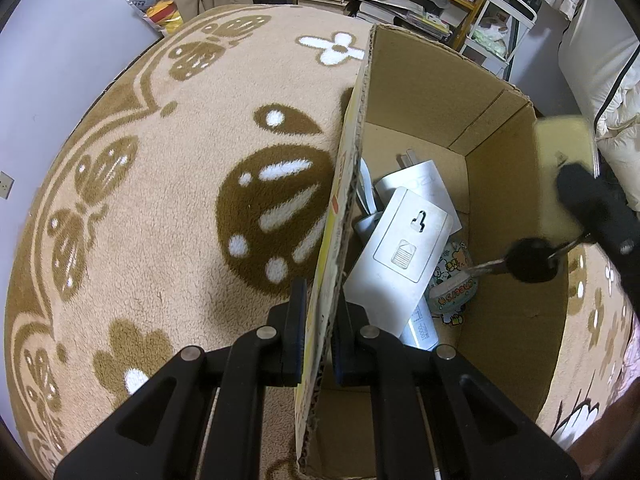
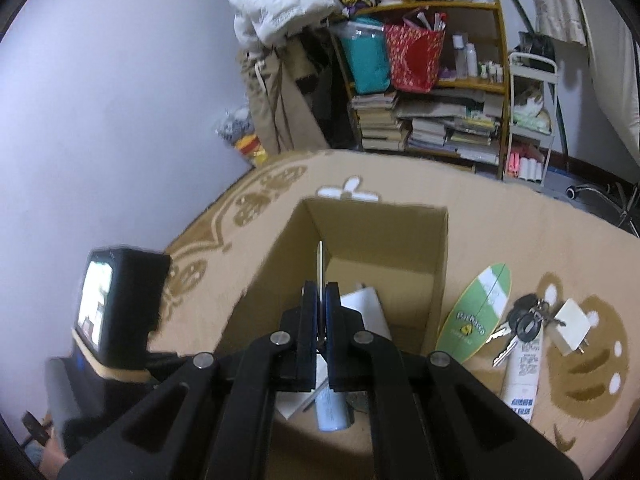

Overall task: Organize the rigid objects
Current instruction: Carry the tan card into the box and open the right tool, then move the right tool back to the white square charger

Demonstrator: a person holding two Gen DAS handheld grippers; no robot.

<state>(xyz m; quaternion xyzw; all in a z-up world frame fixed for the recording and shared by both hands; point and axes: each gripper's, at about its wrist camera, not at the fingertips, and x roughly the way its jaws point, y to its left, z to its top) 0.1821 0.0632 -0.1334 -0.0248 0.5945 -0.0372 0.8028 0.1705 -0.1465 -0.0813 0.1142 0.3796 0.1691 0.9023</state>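
**Cardboard box pinned, keys poised above it**

Our left claw (image 1: 320,300) is nearly closed, nipping the near wall of the box (image 1: 420,80) between its pads, one finger outside and one inside. Our right claw (image 2: 320,304) is clamped narrow on a set of keys (image 1: 528,260). From the left wrist view, the black key head and its blade hang below the claw, over the open box. From the right wrist view, only a thin metal edge pokes out ahead of the pads.

Inside the box lie a white adapter (image 1: 400,248), a power bank (image 1: 420,332) partly under it, and a tape roll (image 1: 456,292) beside them.

We judge the keys light, stiff and slick. They swing on their ring, so a pinch on a flat blade or head is surer than one on the ring itself. Dropped from here, they should land on hard plastic and rattle but come to no harm.

On the rug (image 2: 540,216), right of the box, more waits: a green card (image 2: 480,312), a second key bunch (image 2: 524,320) and a white charger (image 2: 568,326). The card looks thin and lies flat, so we would take it by an edge. The charger is blocky, and its flat sides suit the pads better than its prongs.

The box wall is soft corrugated board and would crease under a hard squeeze.
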